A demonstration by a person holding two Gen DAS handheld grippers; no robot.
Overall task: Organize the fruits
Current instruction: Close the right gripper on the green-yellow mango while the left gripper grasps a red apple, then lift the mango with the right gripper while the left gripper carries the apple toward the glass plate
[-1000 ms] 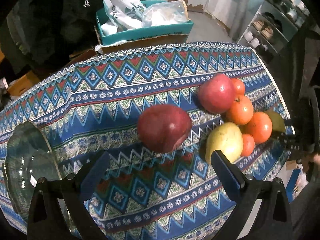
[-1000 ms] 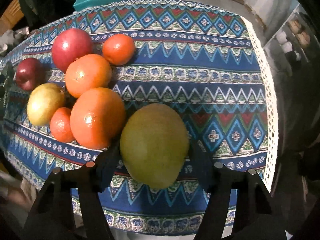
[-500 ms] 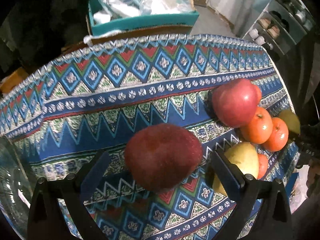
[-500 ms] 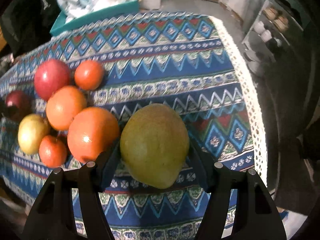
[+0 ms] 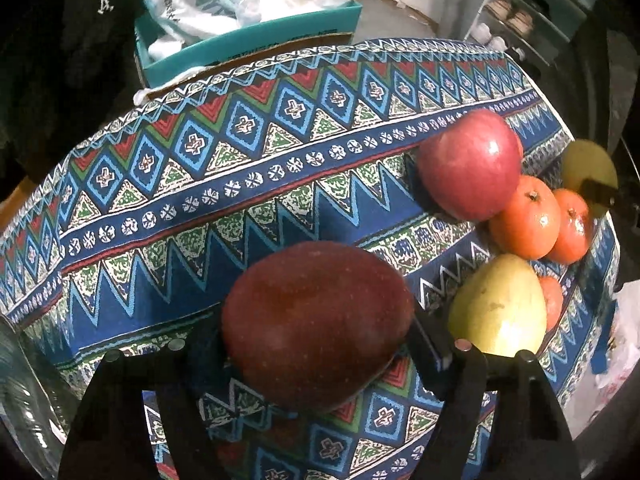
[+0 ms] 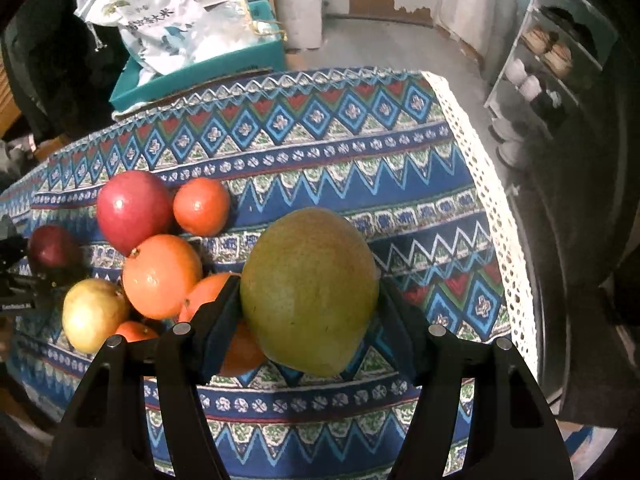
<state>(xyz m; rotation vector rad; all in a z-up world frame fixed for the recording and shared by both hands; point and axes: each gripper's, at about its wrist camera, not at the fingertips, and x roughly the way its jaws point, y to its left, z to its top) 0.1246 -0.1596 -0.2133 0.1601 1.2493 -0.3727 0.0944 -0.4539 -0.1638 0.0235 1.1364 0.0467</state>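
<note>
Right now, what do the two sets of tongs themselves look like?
Both look alike. The left tongs and the right tongs each have two matte black plastic arms with slotted cut-outs, small round silver pins near the top, and dark blue-black pads on the inner faces of the fingers. No cables, sleeves or hands show.

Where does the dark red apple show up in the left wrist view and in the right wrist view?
Left wrist view: the dark red apple fills the lower centre, between the left gripper fingers.
Right wrist view: the same apple is small at the far left edge, behind the fruit pile.
Shared landmark: the bright red apple, sitting beside the oranges in both views.
</note>
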